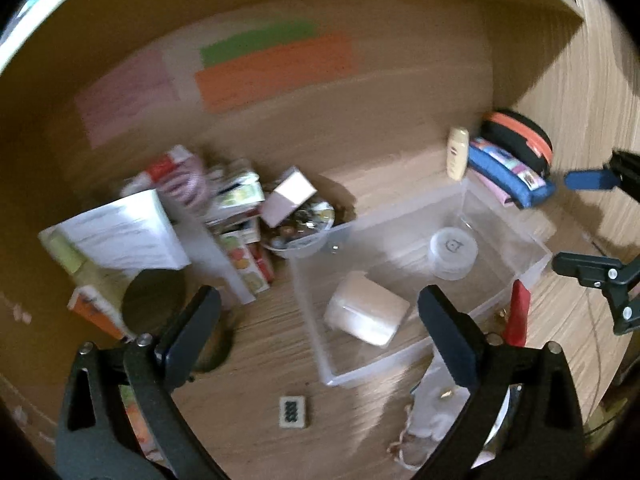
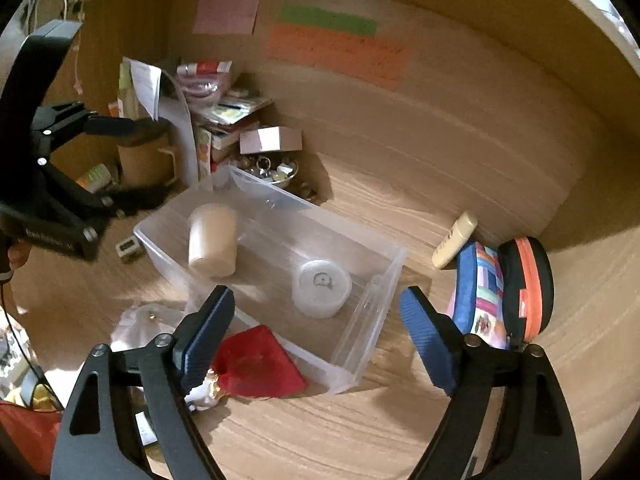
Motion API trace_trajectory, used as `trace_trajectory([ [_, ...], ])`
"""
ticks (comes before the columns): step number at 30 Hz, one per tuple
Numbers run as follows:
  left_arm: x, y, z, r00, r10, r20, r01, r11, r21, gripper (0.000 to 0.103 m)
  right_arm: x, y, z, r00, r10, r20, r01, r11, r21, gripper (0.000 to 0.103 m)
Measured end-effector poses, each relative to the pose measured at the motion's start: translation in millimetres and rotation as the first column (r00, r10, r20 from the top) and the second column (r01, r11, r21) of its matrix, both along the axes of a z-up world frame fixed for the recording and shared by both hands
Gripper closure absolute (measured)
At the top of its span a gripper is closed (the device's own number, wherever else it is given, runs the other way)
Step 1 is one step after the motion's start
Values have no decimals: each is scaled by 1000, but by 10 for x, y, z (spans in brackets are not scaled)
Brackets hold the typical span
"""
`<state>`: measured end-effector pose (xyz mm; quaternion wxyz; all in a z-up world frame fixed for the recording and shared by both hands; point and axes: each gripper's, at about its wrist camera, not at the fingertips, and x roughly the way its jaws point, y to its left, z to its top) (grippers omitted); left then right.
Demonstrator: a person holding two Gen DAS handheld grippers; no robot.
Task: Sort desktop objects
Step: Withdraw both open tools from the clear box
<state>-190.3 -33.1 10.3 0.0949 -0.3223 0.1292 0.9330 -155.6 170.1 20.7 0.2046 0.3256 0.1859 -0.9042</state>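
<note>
Two items already lie inside the clear plastic bin (image 2: 372,312): a beige cylinder (image 2: 212,242) on its side and a round white tub (image 2: 322,288). Everything else awaits sorting on the wooden desk (image 2: 400,420).

Starting at the left of the right wrist view, the left gripper (image 1: 320,332) hovers with its jaws spread wide and nothing between them, above the near-left part of the bin. Behind it a cluttered heap of books and boxes (image 2: 224,120) leans against the back wall, next to a bowl of trinkets (image 2: 276,172). A small domino-like tile (image 2: 127,248) sits just left of the bin.

Further right, the right gripper (image 2: 316,334) is likewise spread and empty, poised over the bin's near wall. A red pouch (image 2: 260,364) lies touching that wall, close to its left finger.

At the far right, a cream bottle (image 2: 456,240), a patchwork pencil case (image 2: 480,288) and a black-and-orange zip case (image 2: 528,284) crowd together.

Risks, as I judge them: either finger could clip the light bin's thin rim and shove it, and the soft red pouch could slip from a shallow pinch.
</note>
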Motion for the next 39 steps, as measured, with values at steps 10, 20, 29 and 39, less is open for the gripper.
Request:
trace_trajectory([
  [10, 253, -448, -379, 993, 92, 80, -95, 995, 36, 1, 231, 98, -244, 999, -18, 39, 20, 998, -53, 19],
  [20, 286, -658, -987, 968, 145, 204, -157, 986, 46, 1, 365, 114, -661, 991, -37, 125, 49, 994, -93, 19],
  [29, 196, -697, -1256, 962, 111, 248, -129, 990, 60, 1, 130, 58, -1062, 960, -71, 269, 111, 984, -136, 19],
  [39, 101, -738, -1298, 969, 86, 233, -104, 992, 65, 9, -58, -25, -1216, 942, -69, 328, 145, 966, -213, 19],
])
